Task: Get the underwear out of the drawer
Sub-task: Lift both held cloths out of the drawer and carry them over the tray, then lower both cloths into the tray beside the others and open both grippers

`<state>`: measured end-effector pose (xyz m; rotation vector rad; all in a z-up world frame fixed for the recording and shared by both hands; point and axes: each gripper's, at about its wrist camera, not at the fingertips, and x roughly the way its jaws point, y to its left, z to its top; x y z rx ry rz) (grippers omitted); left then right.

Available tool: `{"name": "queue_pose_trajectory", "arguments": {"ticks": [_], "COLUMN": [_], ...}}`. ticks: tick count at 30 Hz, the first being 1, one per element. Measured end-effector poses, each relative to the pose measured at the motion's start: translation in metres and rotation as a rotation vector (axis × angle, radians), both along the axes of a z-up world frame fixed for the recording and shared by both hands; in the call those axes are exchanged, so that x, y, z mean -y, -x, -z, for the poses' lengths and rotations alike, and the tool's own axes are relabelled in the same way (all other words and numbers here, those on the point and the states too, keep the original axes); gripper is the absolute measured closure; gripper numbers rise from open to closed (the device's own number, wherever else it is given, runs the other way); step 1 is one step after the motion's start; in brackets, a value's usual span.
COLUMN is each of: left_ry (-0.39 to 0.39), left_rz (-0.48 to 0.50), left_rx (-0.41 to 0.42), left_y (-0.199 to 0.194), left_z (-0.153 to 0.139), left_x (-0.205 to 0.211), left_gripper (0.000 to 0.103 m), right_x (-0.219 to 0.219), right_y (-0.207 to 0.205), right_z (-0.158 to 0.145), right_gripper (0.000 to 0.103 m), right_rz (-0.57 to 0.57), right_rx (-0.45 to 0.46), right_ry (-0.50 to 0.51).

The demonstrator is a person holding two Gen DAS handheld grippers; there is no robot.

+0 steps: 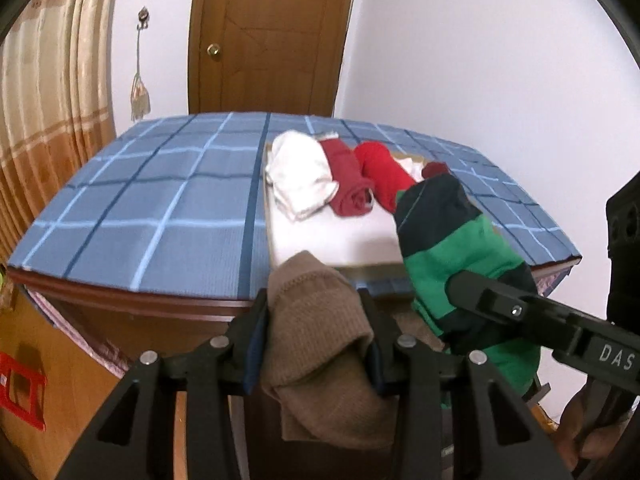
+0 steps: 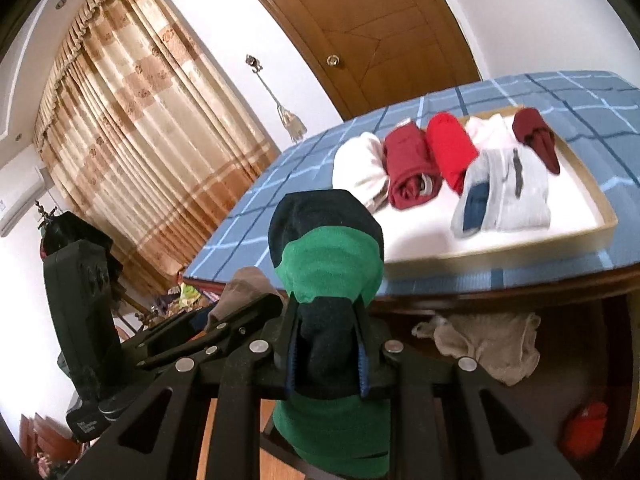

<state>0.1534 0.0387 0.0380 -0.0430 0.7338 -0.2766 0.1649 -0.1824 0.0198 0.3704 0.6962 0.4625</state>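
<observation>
My left gripper [image 1: 314, 312] is shut on a rolled brown piece of underwear [image 1: 320, 344], held up in front of the table's near edge. To its right, my right gripper [image 2: 325, 314] is shut on a green and dark navy rolled piece [image 2: 328, 264], which also shows in the left wrist view as the green roll [image 1: 452, 240]. Both rolls hang a little below the level of the table top. The open drawer [image 2: 600, 320] under the table edge holds a beige garment [image 2: 492, 344] and something red [image 2: 584, 420].
A shallow white tray [image 2: 600, 216] on the blue checked tablecloth [image 1: 140, 200] holds white, dark red, red, grey and maroon rolled pieces. Behind stand a wooden door [image 1: 272, 36], a white wall and curtains [image 2: 132, 128]. A cardboard box [image 1: 60, 380] sits at lower left.
</observation>
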Motion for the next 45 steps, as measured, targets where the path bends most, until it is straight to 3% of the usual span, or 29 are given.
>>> {"name": "queue_pose_trajectory", "arguments": {"ticks": [7,15,25,45], "left_ry": [-0.006,-0.046,-0.120,-0.184], "left_rz": [0.010,0.012,0.020,-0.027], "left_rx": [0.072,0.100,0.113,0.080], "left_y": [-0.023,-0.057,-0.090,-0.135], "left_z": [-0.018,-0.024,-0.011,0.025], "left_x": [0.007,0.024,0.051,0.052], "left_gripper": [0.063,0.063,0.063,0.063], "right_x": [0.012,0.022,0.019,0.011], "right_y": [-0.016,-0.040,-0.081,-0.141], "right_z": [-0.013,-0.023,-0.013,0.025], "right_gripper": [0.079,0.078,0.078,0.078], "right_rz": [0.060,0.128,0.195,0.253], "right_rx": [0.033,0.059,0.037,-0.030], "right_ry": [-0.012,-0.018,0.012,0.061]}}
